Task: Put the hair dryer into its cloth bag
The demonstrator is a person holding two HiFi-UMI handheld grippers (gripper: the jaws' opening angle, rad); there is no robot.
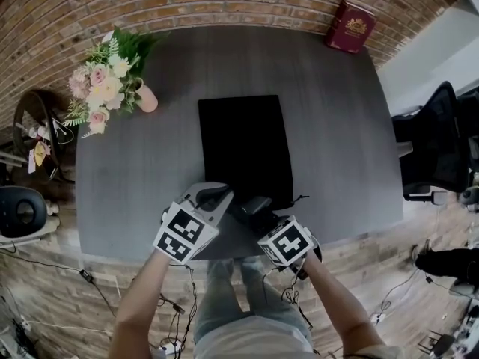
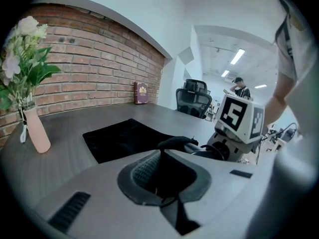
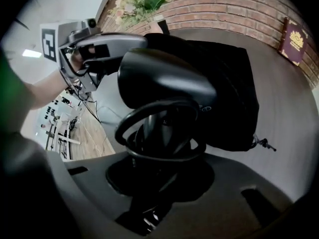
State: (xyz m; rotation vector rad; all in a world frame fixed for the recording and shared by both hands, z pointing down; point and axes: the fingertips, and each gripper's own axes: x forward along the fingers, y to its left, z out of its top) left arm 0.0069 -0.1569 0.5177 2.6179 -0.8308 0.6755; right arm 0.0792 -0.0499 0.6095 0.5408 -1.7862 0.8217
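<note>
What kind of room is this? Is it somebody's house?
Probably an office, not a house: a black office chair beside the grey table, strip lights on the ceiling behind.

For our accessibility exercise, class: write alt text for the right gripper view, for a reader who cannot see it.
The right gripper holds a black hair dryer close to a black cloth bag lying on a grey table. The left gripper pinches the bag's edge; a brick wall stands behind.
</note>
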